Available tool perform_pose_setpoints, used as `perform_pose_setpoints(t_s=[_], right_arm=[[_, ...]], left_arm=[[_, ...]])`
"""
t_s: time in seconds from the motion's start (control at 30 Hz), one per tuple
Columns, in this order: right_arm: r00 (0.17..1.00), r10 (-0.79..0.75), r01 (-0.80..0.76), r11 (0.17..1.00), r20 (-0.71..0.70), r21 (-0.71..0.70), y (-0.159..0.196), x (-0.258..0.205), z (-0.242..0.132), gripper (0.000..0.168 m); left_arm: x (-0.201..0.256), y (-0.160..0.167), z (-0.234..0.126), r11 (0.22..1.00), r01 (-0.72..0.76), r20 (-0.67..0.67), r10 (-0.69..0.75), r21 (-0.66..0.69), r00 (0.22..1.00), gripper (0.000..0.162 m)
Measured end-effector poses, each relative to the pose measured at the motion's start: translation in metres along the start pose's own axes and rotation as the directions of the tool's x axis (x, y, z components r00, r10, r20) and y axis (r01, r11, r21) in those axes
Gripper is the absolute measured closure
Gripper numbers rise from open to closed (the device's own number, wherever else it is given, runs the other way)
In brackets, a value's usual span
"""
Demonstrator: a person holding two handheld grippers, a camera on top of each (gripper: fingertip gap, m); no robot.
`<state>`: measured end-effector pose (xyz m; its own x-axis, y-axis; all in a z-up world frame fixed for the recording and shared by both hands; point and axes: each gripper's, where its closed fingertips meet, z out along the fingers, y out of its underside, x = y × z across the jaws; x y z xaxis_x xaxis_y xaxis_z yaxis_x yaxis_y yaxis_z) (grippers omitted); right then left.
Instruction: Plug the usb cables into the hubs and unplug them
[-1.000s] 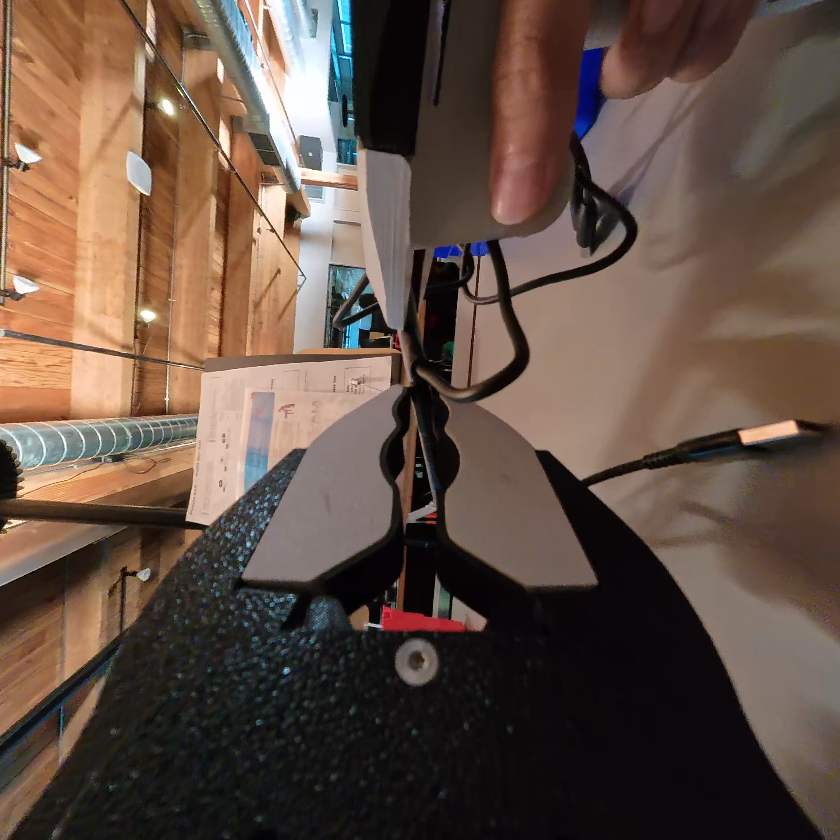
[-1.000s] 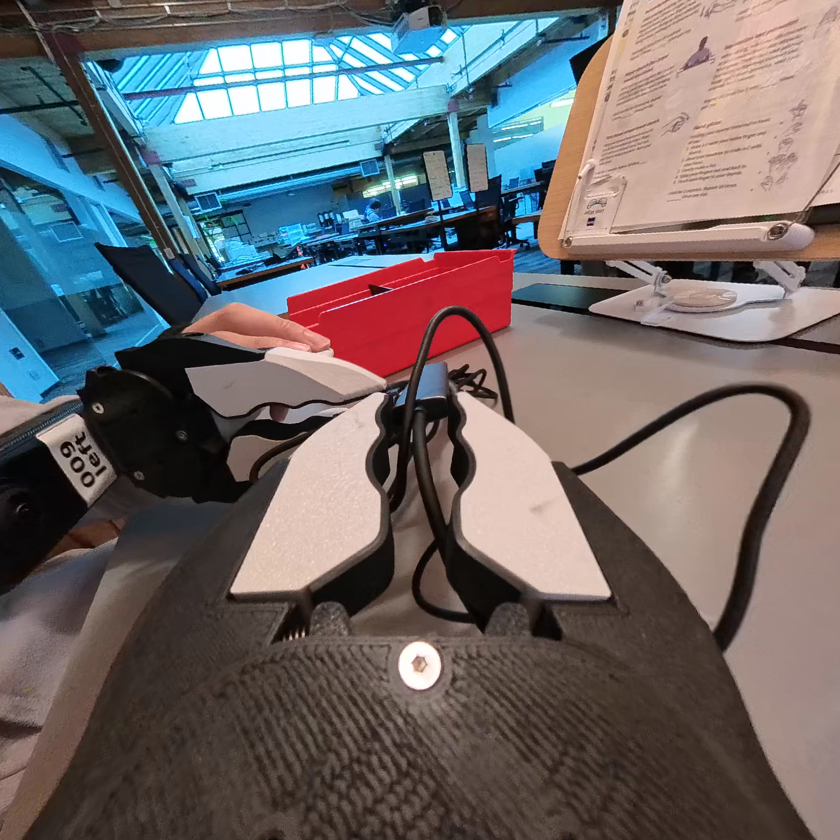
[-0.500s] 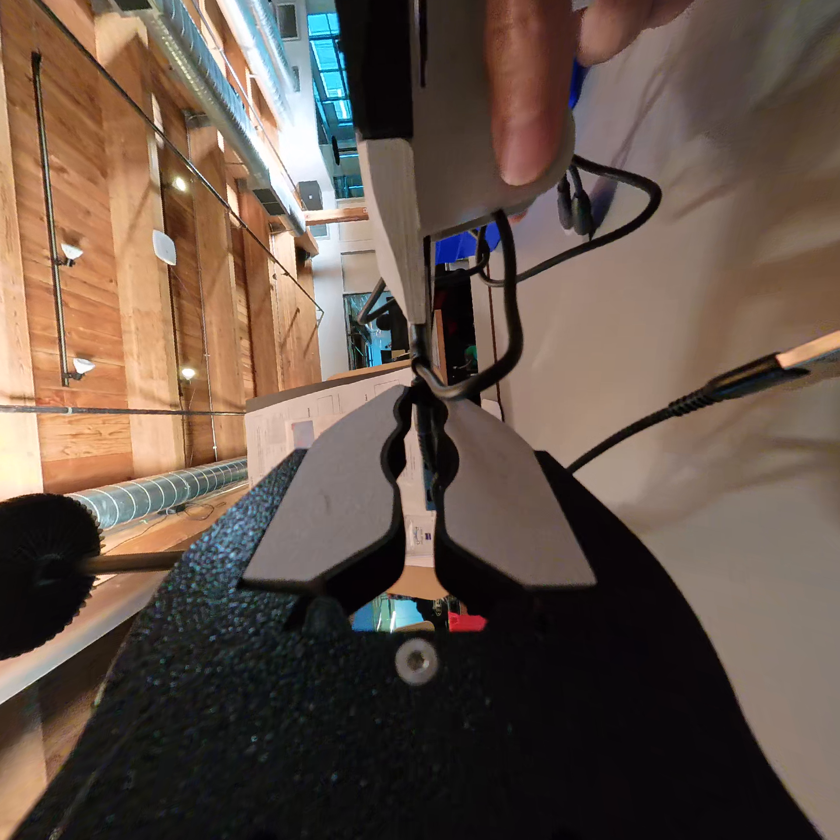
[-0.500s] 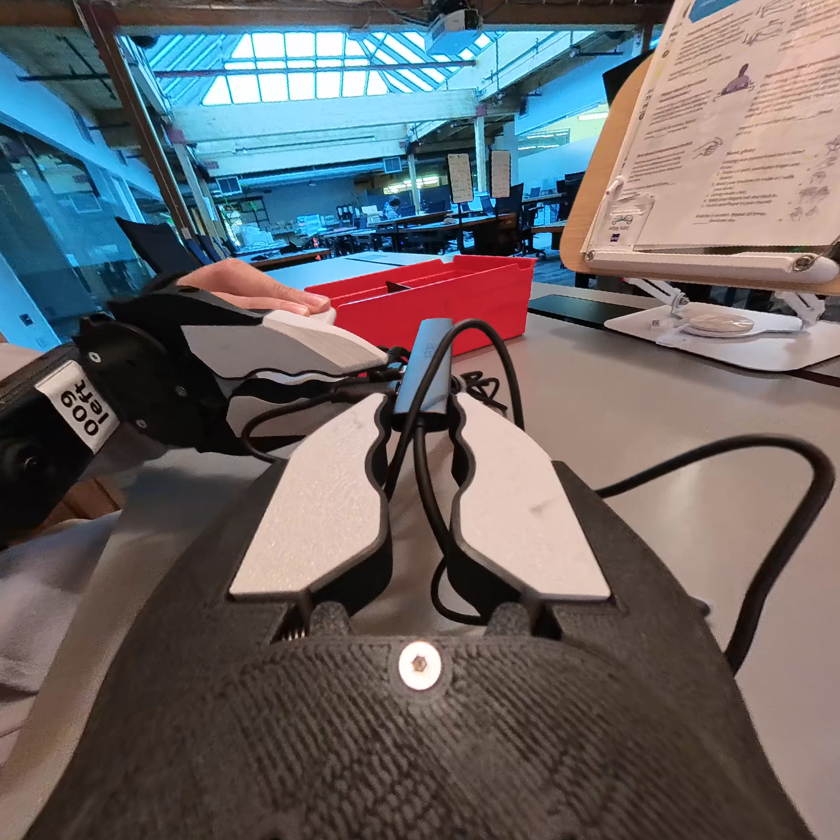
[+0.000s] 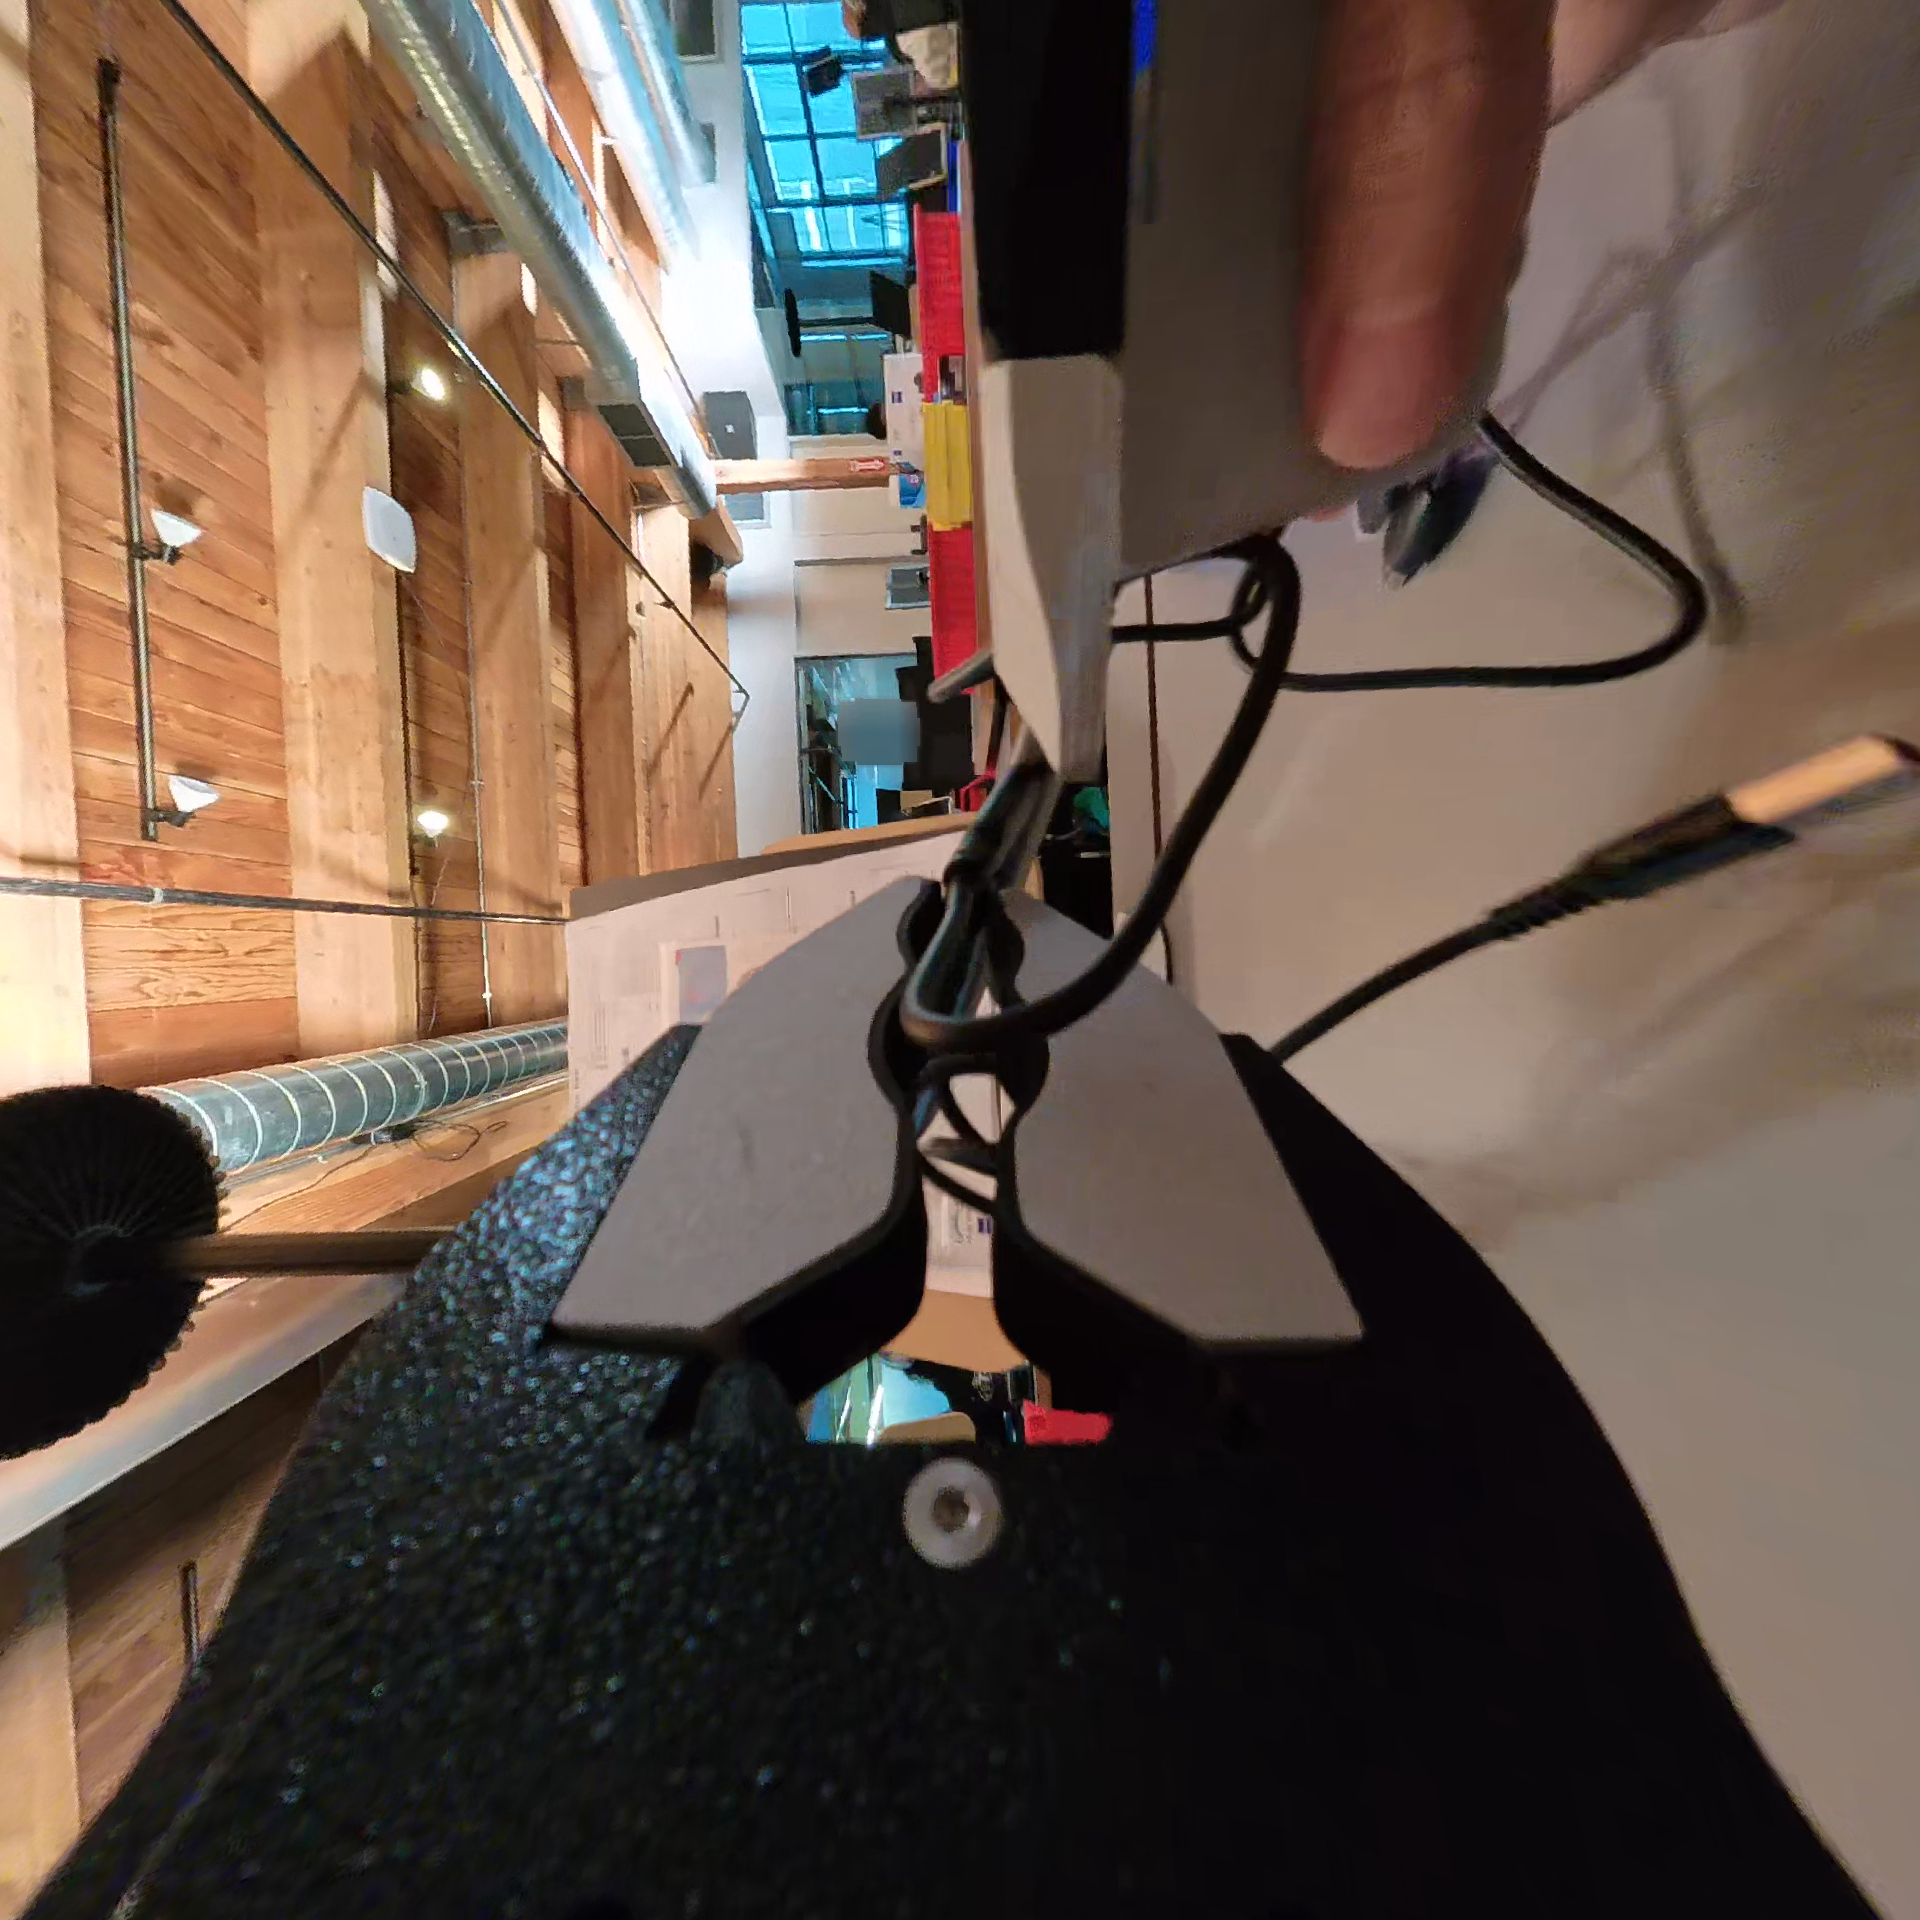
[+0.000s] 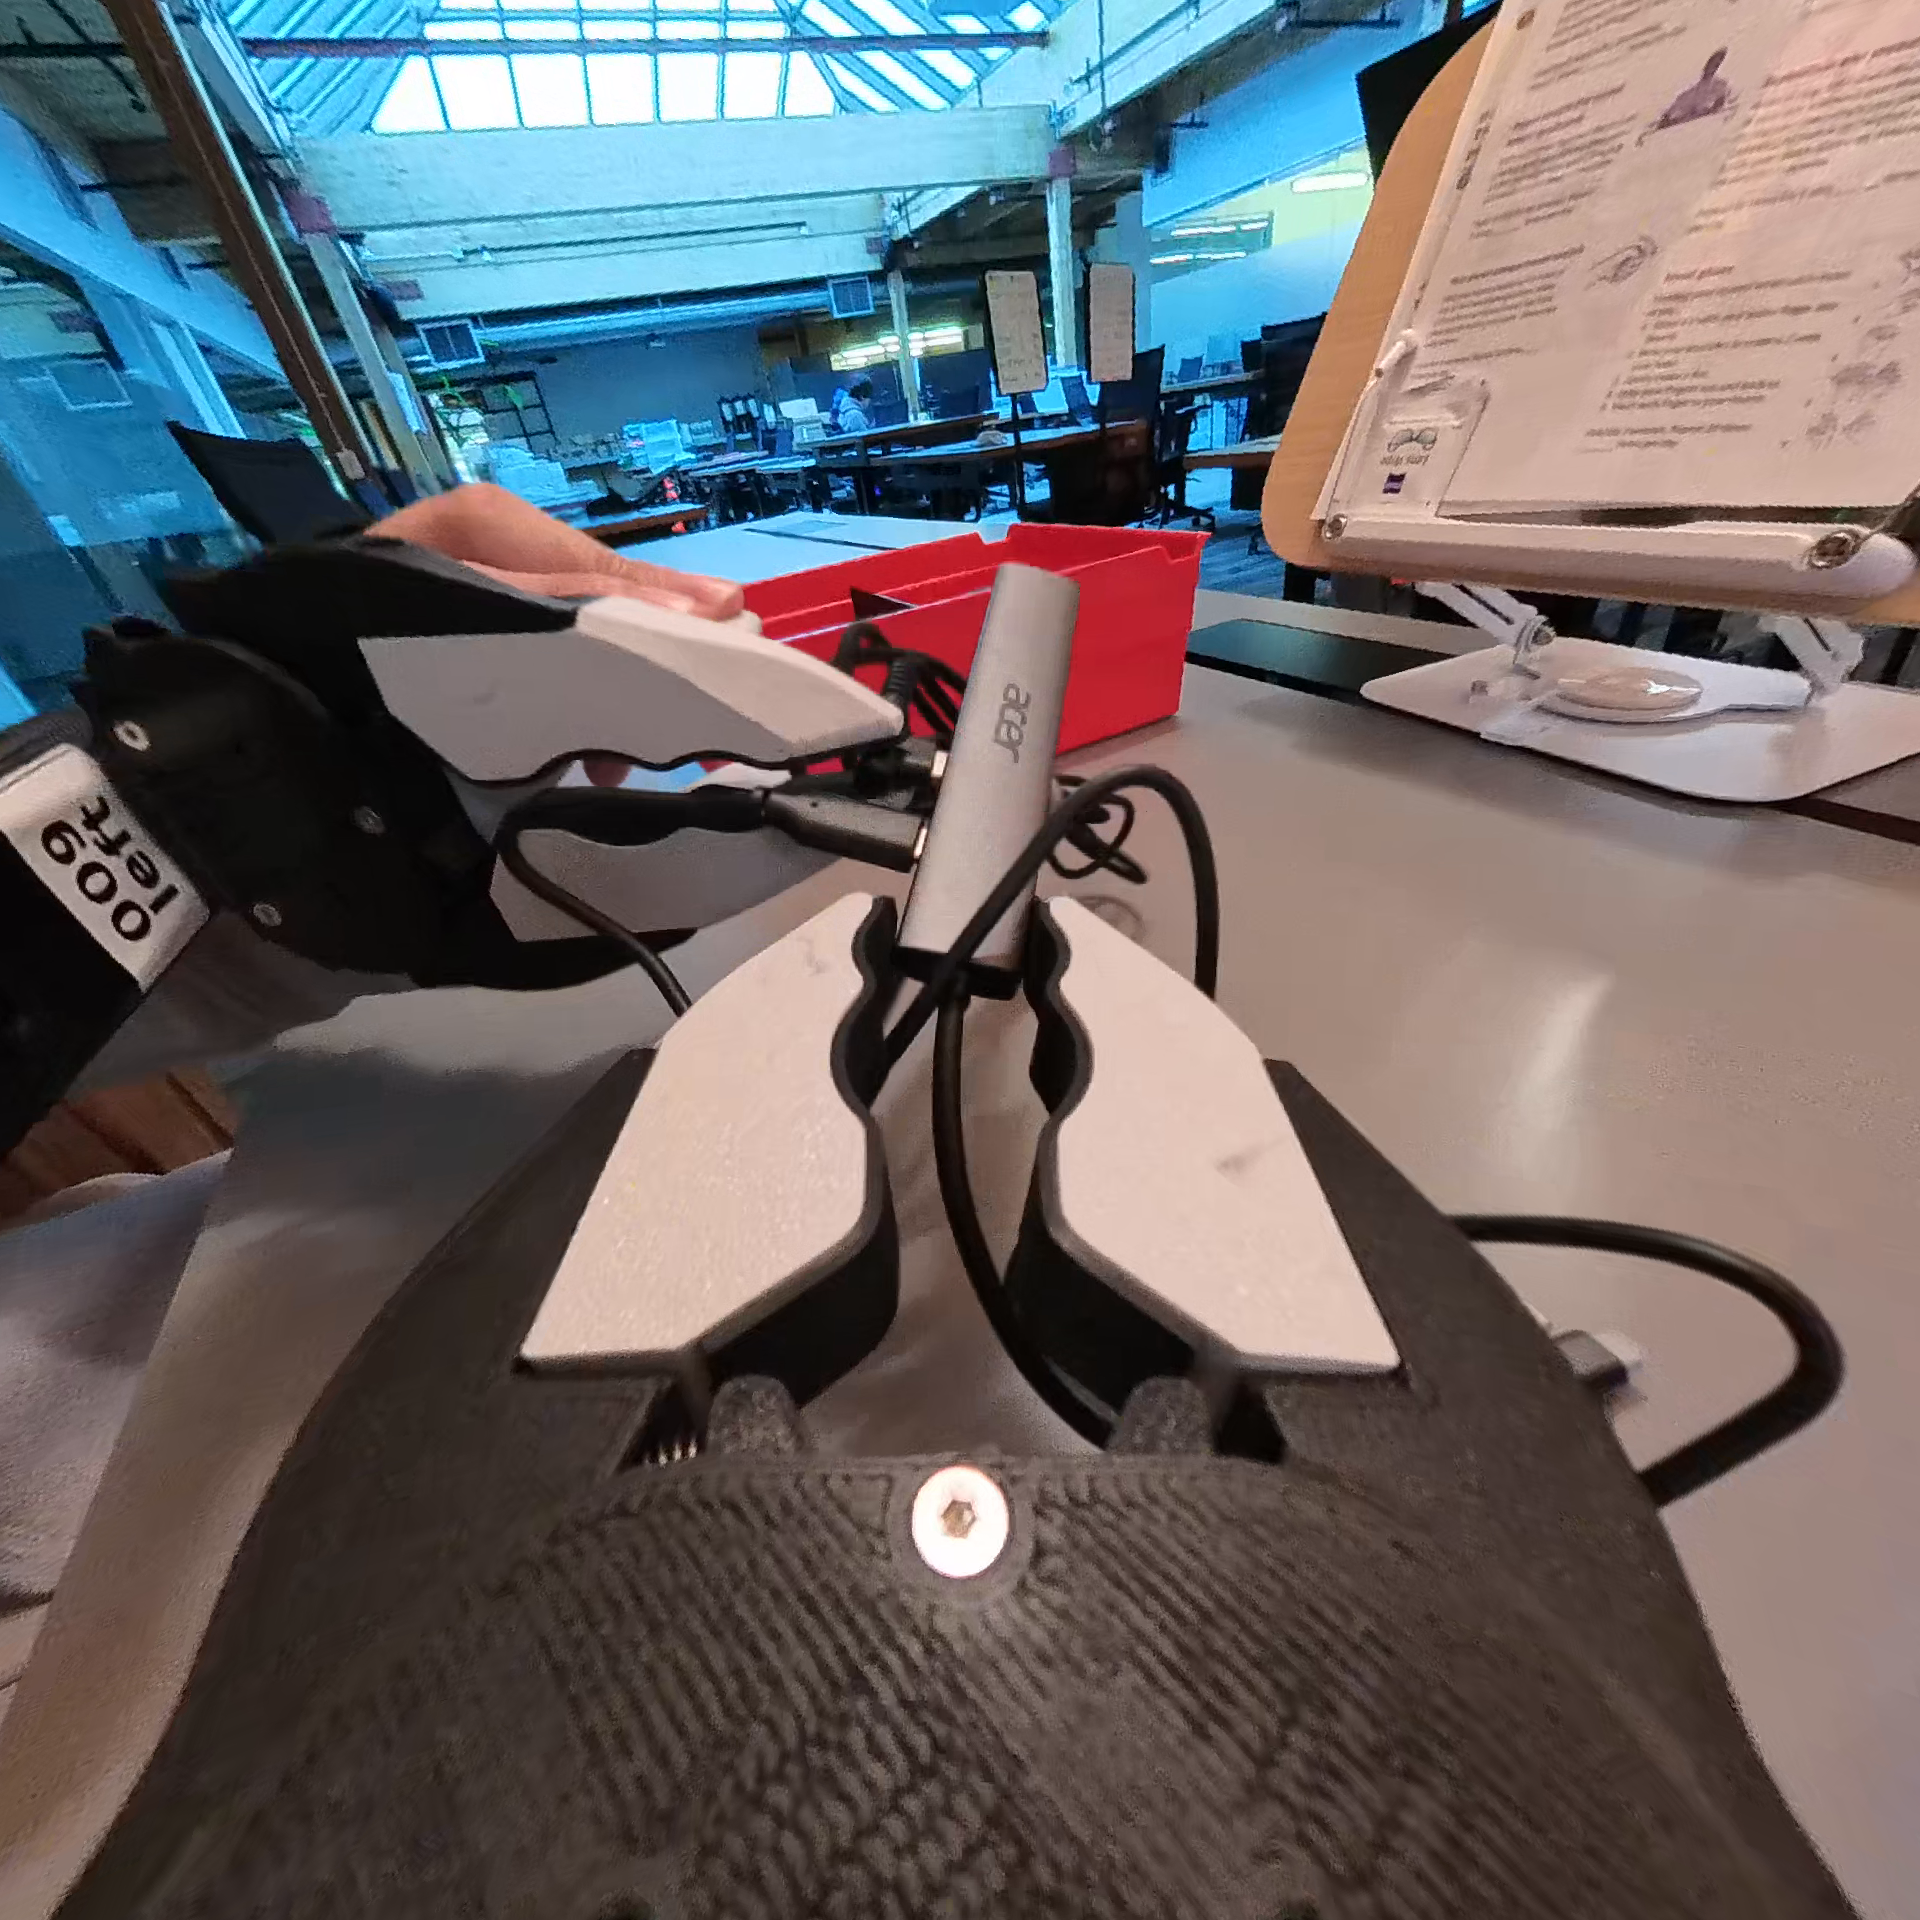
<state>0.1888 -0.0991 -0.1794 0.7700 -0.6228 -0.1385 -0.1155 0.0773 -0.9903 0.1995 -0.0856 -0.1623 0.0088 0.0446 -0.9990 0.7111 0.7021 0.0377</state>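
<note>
In the right wrist view my right gripper (image 6: 956,935) is shut on the lower end of a grey USB hub (image 6: 1003,748), which stands tilted up above the table. My left gripper (image 6: 862,800) comes in from the left, shut on a black USB cable plug (image 6: 831,816). The plug's end meets the hub's left side; how deep it sits is hidden. In the left wrist view my left gripper (image 5: 961,914) is shut on the black cable (image 5: 935,997), with the right gripper (image 5: 1070,623) just beyond. A loose USB plug (image 5: 1808,790) lies on the table.
A red bin (image 6: 1101,623) stands behind the hub. A document stand (image 6: 1610,312) with a white base (image 6: 1662,717) is at the right. A black cable (image 6: 1766,1351) loops over the grey table (image 6: 1507,987) by my right gripper. A person's finger (image 5: 1403,260) rests on the right gripper. The grippers are tip to tip, or close to it.
The right gripper has tipped the hub up, so it now stands well above the fingertips. The left gripper has moved in with the cable plug until the plug reaches the hub's side.
</note>
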Motion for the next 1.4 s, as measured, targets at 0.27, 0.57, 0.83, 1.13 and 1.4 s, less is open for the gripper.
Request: perform_pose_setpoints(t_s=[0.27, 0.57, 0.83, 1.13, 1.4], right_arm=[[1.0, 0.012, -0.013, 1.0, 0.01, 0.013, -0.002, 0.0, -0.002, 0.144], [1.0, 0.023, -0.022, 0.998, -0.008, 0.058, -0.007, 0.005, -0.003, 0.144], [1.0, 0.001, -0.001, 0.999, 0.008, 0.05, -0.006, 0.001, -0.002, 0.144], [0.999, 0.013, -0.014, 0.999, 0.033, 0.046, -0.006, -0.001, -0.003, 0.144], [0.999, -0.012, 0.011, 1.0, 0.032, 0.015, -0.002, -0.003, 0.0, 0.145]], left_arm=[[0.006, 0.0, -0.001, 0.995, -0.068, -0.105, 0.075, 0.067, 0.992, 0.155], [0.008, 0.007, -0.004, 0.998, 0.037, -0.052, -0.035, 0.049, 0.998, 0.155], [0.01, 0.005, -0.011, 0.997, 0.032, -0.073, -0.026, 0.076, 0.997, 0.155], [0.011, 0.0, -0.015, 0.991, 0.059, -0.101, -0.047, 0.117, 0.994, 0.158], [0.016, 0.005, -0.012, 0.995, 0.054, -0.14, -0.042, 0.078, 0.989, 0.15]])
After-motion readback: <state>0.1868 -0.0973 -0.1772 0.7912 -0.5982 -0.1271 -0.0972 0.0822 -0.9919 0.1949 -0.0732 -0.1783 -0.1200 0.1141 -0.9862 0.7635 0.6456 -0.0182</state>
